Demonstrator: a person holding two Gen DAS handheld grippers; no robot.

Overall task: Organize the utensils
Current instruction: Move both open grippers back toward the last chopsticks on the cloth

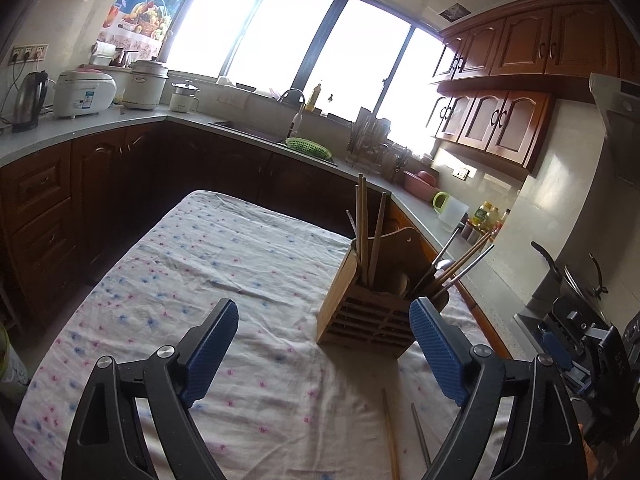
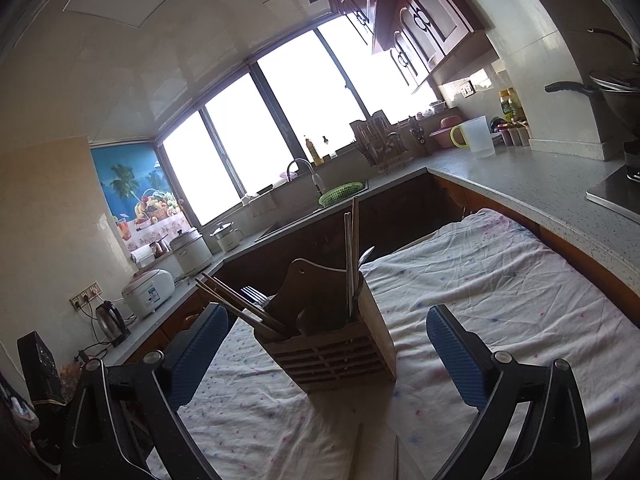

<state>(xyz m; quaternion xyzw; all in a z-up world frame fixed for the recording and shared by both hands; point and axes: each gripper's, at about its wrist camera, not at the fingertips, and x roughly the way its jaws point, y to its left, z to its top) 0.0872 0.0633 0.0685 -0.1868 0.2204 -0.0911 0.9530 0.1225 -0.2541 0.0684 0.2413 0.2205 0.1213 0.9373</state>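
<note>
A slatted wooden utensil holder [image 1: 368, 320] stands on the flowered tablecloth [image 1: 200, 280]. Wooden chopsticks [image 1: 364, 224] stick up from it, and metal utensils [image 1: 448, 264] lean out to the right. My left gripper [image 1: 323, 312] is open just short of the holder, with nothing between its blue pads. In the right wrist view the same holder [image 2: 336, 344] stands straight ahead of my open, empty right gripper [image 2: 328, 314]. A wooden chopstick [image 1: 390, 432] and a thin metal one [image 1: 420, 432] lie loose on the cloth in front of the holder, and both show again, the wooden chopstick [image 2: 358, 452] and the metal one [image 2: 396, 456].
The cloth-covered table [image 2: 500, 280] sits between kitchen counters. A grey counter [image 2: 540, 176] with a measuring jug [image 2: 478, 136] runs close along one side. A sink with a green basket [image 1: 308, 146] lies beyond the table. A kettle [image 1: 28, 100] and rice cookers stand on the far counter.
</note>
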